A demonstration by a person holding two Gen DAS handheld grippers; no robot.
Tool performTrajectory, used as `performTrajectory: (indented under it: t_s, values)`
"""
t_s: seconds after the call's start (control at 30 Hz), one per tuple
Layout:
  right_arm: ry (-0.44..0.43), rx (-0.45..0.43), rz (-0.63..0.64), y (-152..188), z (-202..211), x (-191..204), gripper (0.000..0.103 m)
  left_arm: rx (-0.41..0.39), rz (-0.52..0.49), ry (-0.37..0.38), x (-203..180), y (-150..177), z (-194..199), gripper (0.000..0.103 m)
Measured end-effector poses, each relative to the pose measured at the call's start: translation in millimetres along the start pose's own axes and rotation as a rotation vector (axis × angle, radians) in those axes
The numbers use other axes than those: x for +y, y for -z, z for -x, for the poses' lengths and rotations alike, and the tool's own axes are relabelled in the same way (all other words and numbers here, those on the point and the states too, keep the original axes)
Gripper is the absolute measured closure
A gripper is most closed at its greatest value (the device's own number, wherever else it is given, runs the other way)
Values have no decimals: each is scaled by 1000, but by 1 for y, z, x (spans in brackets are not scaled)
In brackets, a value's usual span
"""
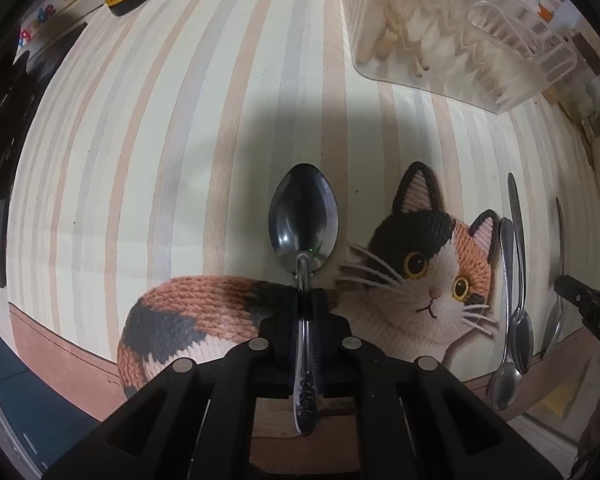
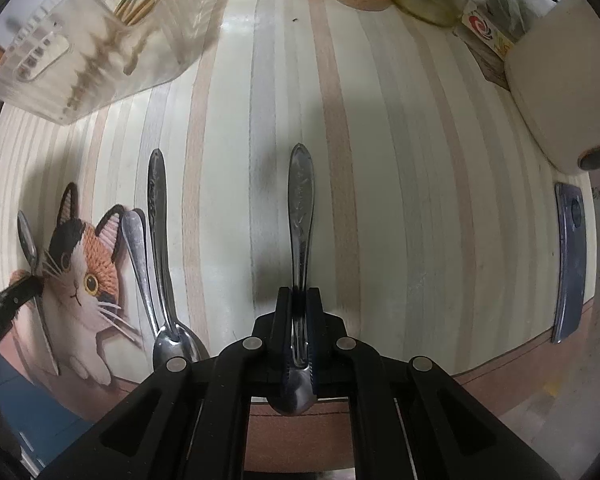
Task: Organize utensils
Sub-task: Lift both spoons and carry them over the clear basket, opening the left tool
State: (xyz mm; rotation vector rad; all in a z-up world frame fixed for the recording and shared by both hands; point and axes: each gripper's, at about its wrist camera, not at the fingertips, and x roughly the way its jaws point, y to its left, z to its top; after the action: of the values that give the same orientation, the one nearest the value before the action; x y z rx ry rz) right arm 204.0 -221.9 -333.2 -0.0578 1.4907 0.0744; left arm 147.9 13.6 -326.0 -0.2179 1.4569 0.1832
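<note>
We have the left gripper clamped on a spoon, bowl forward above the striped mat. Right gripper clamped on a second spoon, handle forward. Clear bin at the mat's far edge holds chopsticks. Two spoons lie beside the cat print.

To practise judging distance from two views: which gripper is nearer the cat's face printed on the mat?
Left. The left gripper hangs over the cat's body, right beside the cat's face; the right gripper is farther off, beyond the two loose spoons.
</note>
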Motion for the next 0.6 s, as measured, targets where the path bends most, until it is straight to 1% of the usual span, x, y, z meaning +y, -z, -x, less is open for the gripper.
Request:
performTrajectory:
  t_s: [0.1, 0.13, 0.23, 0.47, 0.5, 0.6]
  values:
    - [-31, -15, -34, 1, 2, -4, 98, -32, -7, -6, -7, 2, 14, 99]
    - [-38, -23, -41, 1, 4, -7, 101, -45, -11, -8, -8, 1, 19, 99]
    - [-57, -42, -52, 1, 12, -9, 101, -81, -15, -6, -9, 0, 34, 99]
    - [-100, -81, -73, -1, 33, -10, 101, -139, -13, 13, -10, -1, 64, 99]
    - [-108, -93, -74, -2, 38, -9, 101, -151, -14, 15, -5, 5, 73, 99]
    - [-132, -121, -75, -4, 53, -9, 101, -183, -15, 26, -5, 7, 86, 99]
